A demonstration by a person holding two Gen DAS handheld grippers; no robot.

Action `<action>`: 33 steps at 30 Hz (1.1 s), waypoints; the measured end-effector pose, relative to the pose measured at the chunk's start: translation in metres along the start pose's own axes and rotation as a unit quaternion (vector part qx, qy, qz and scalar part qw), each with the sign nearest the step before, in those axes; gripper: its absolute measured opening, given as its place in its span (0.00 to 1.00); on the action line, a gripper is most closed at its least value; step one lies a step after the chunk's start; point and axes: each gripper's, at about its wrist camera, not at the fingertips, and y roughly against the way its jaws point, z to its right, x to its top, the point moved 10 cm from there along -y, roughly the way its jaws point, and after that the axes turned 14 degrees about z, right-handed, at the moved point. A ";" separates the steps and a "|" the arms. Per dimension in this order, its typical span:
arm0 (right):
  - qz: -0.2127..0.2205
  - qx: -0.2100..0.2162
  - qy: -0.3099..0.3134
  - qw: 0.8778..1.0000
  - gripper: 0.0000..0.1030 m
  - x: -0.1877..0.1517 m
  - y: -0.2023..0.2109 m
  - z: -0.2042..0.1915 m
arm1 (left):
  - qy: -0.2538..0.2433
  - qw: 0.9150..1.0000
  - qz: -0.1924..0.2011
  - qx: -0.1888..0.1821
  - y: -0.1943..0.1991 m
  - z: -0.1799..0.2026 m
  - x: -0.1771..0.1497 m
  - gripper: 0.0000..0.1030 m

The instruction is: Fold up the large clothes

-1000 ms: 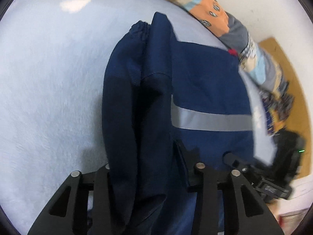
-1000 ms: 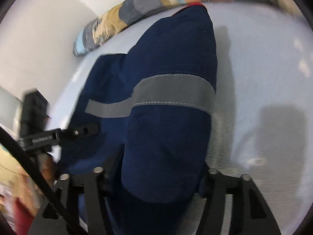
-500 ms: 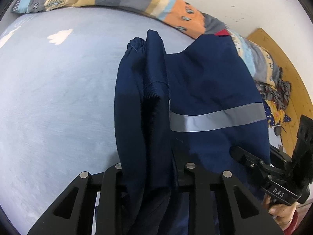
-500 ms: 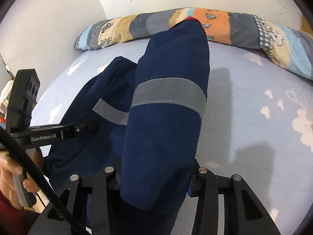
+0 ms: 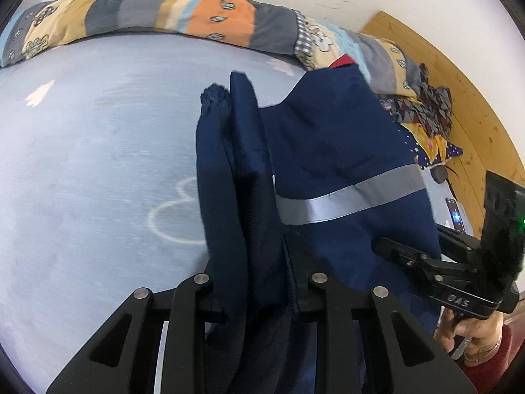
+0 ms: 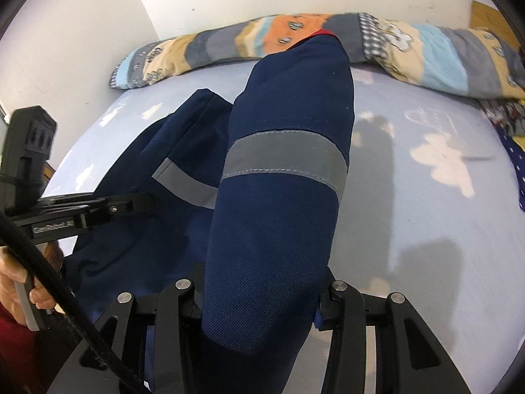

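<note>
A navy work jacket [image 5: 331, 151] with a grey reflective band [image 5: 347, 197] is held up over a pale blue bed sheet [image 5: 98, 170], its far end reaching toward the patchwork quilt [image 5: 203, 16] rolled along the wall. In the left wrist view, the left gripper [image 5: 256, 292] is seen closed on a bunched fold of the jacket, with a gathered cuff [image 5: 215, 93] visible at the far end of that fold; its jaws have just been closing, with the cloth between them. In the right wrist view, the right gripper [image 6: 259, 298] is seen closed on a thick banded section of the jacket [image 6: 282, 177]; its jaws too have just been narrowing onto the cloth. The fabric fills the gap between both pairs of fingers. The jacket is stretched between the two grippers. Each gripper is visible from the other camera, the right gripper [image 5: 387, 246] held in a hand [image 5: 469, 335] with a red sleeve [image 5: 498, 361] behind it. A heap of patterned clothes [image 5: 426, 121] lies at the bed's far right corner, next to a wooden board [image 5: 459, 75].
</note>
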 end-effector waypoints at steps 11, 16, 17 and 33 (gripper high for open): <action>-0.052 -0.017 -0.045 0.997 0.51 -0.030 -0.024 0.035 | -0.019 0.999 -0.027 0.035 -0.028 -0.011 -0.023 0.23; -0.078 -0.021 -0.082 0.993 0.63 -0.041 -0.030 0.047 | -0.027 0.998 -0.032 0.040 -0.028 -0.013 -0.026 0.26; -0.080 -0.024 -0.086 0.993 0.65 -0.042 -0.029 0.049 | -0.030 0.998 -0.032 0.040 -0.027 -0.013 -0.026 0.27; -0.010 -0.096 -0.043 0.994 0.66 -0.003 0.022 0.068 | -0.070 0.990 0.026 0.121 0.004 -0.035 -0.002 0.50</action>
